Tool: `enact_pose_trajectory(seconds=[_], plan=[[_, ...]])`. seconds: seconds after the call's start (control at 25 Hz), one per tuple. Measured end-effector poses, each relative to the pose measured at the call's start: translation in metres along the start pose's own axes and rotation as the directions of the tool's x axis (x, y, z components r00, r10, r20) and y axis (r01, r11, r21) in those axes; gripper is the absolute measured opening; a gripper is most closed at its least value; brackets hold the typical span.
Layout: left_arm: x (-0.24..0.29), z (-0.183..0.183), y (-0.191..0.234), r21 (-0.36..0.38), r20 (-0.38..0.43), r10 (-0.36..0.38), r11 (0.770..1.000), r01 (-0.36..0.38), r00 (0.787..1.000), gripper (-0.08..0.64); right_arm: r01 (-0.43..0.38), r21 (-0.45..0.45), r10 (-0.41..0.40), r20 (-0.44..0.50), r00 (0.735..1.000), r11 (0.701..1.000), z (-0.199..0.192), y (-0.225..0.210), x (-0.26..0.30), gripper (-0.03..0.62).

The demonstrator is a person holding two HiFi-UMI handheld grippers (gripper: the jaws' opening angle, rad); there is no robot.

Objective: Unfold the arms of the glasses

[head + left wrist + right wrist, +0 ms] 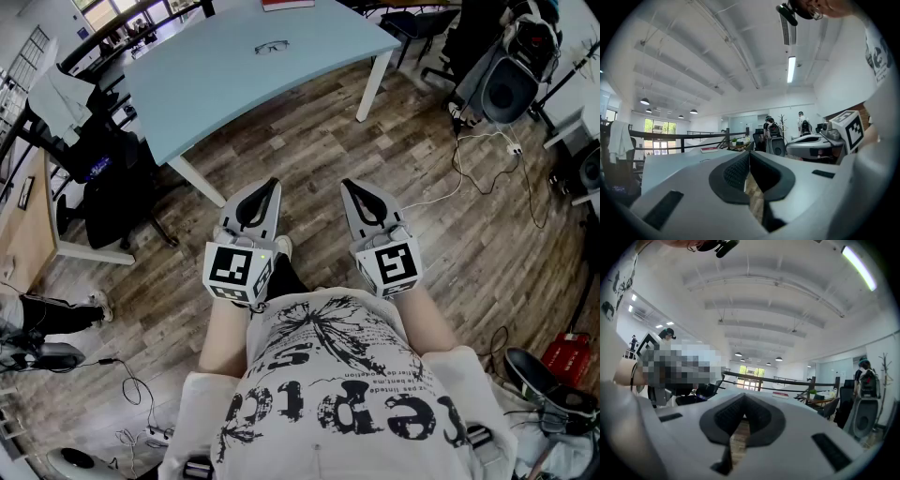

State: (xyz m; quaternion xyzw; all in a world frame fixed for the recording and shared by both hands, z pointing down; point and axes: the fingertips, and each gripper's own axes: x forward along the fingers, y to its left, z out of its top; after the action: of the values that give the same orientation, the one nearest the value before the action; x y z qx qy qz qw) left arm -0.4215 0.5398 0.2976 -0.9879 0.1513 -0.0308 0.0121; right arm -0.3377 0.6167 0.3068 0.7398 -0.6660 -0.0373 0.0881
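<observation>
A pair of dark-framed glasses (272,46) lies on the pale blue table (216,84) at the top of the head view, far from both grippers. My left gripper (273,183) and right gripper (346,184) are held side by side close to my body, above the wooden floor and short of the table's near edge. Both are shut with nothing between their jaws. In the left gripper view the left gripper (749,153) points level across the tabletop, and in the right gripper view the right gripper (744,396) does the same.
A red book (287,5) lies at the table's far edge. Black office chairs (112,178) stand left of the table, another chair and equipment (511,84) at the right. Cables (487,169) run over the wood floor. People stand in the room's background (769,129).
</observation>
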Motion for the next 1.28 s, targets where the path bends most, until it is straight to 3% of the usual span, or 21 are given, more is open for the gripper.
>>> enact_pose_trajectory(seconds=[0.72, 1.0, 1.28], plan=[[0.041, -0.005, -0.002, -0.005, -0.021, -0.009, 1.0, 0.009, 1.0, 0.02, 0.041, 0.042, -0.04, -0.019, 0.999, 0.998, -0.018, -0.039, 0.013, 0.011], [0.092, -0.008, 0.033, 0.002, -0.026, -0.011, 1.0, 0.011, 1.0, 0.02, 0.048, 0.024, -0.047, -0.029, 0.998, 0.999, -0.027, -0.071, 0.064, 0.011], [0.184, -0.008, 0.105, -0.02, -0.036, -0.038, 0.999, 0.037, 0.999, 0.02, 0.046, 0.01, -0.045, -0.072, 0.996, 0.999, -0.034, -0.121, 0.165, 0.011]])
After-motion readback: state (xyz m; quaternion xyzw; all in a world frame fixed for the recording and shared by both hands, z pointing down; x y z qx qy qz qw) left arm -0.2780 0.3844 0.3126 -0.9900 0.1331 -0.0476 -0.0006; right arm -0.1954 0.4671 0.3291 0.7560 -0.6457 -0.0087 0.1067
